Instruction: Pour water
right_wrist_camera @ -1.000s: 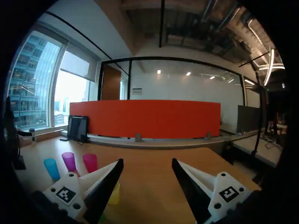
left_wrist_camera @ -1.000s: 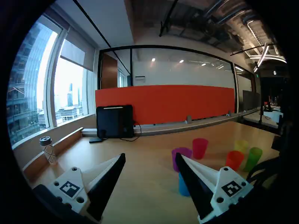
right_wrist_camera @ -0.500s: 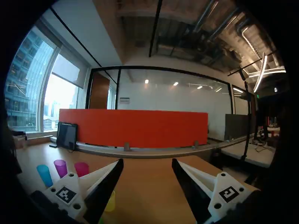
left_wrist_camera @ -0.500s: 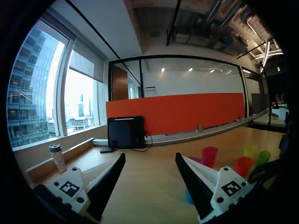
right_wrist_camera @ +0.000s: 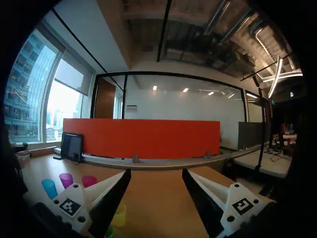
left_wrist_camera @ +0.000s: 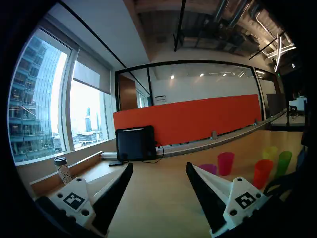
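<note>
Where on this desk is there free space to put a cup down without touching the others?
Free: the desk in front of the black screen, between the bottle and the purple cup. Crowded: farther right, where the pink cup, orange cup, yellow cup and green cup stand close together.

purple cup (left_wrist_camera: 209, 168) half hidden, yellow cup (right_wrist_camera: 121, 214) likewise

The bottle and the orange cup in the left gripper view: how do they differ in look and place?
The bottle is clear with a dark cap; the orange cup is coloured and open on top. The bottle stands alone near the window; the orange cup stands among other cups. Both stand upright.
</note>
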